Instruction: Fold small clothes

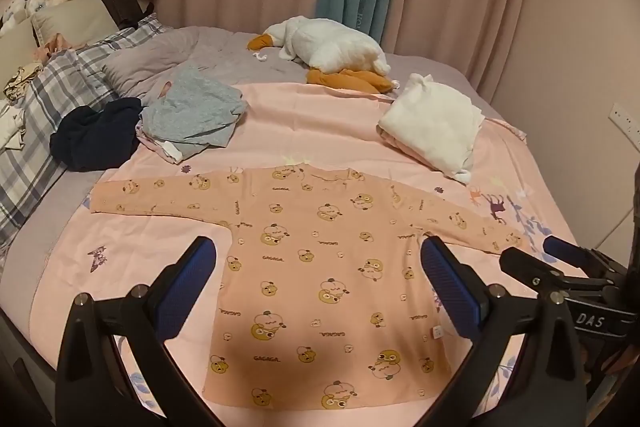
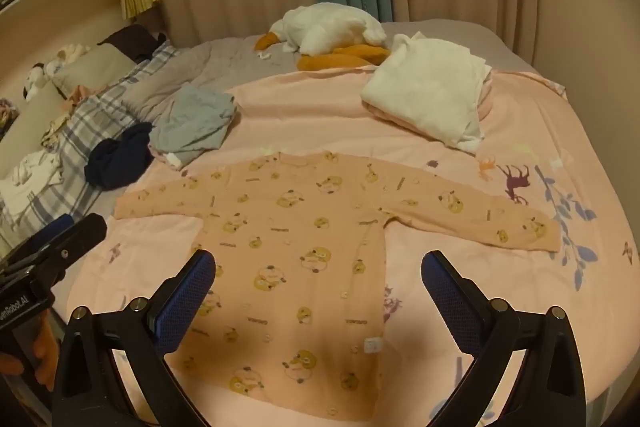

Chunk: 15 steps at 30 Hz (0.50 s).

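Pink printed bedsheet (image 1: 280, 131) over a grey bed, pink curtains behind. Peach long-sleeved baby top with bear print (image 1: 320, 267) spread flat, sleeves out to both sides, hem nearest; no fold yet made, so whole folding judged left. Left gripper (image 1: 320, 287) and right gripper (image 2: 318, 291) poised above lower body, fingers wide apart, holding nothing. Folded white garment stack (image 1: 432, 119) beyond right sleeve, rumpled grey clothes (image 1: 192, 111) and dark navy bundle (image 1: 96, 135) beyond left; white plush goose (image 1: 332, 47) farther back. Nothing lay on the top itself.
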Motion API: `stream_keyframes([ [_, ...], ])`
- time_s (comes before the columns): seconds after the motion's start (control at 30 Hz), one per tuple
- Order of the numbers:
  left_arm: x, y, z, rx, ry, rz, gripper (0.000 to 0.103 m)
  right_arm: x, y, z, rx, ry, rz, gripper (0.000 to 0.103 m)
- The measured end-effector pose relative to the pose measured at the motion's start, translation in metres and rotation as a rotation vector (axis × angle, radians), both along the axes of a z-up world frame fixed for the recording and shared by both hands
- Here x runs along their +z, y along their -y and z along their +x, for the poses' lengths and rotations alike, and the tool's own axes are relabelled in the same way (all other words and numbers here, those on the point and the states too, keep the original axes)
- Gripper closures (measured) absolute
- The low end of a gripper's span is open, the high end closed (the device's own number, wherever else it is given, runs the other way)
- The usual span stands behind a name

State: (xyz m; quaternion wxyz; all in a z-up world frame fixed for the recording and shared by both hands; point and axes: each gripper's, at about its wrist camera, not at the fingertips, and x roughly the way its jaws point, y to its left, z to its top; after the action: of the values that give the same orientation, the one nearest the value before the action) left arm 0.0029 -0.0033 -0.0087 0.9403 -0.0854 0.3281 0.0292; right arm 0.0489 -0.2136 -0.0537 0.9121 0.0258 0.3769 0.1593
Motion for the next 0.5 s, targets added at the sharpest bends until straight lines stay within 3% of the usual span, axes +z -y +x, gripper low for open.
stream_keyframes([
  [0.5,-0.0025,-0.0024,0.0026,0.005,-0.01,0.0,0.001,-0.0018,-0.0057,-0.0012,0.018,0.002,-0.004,0.0],
])
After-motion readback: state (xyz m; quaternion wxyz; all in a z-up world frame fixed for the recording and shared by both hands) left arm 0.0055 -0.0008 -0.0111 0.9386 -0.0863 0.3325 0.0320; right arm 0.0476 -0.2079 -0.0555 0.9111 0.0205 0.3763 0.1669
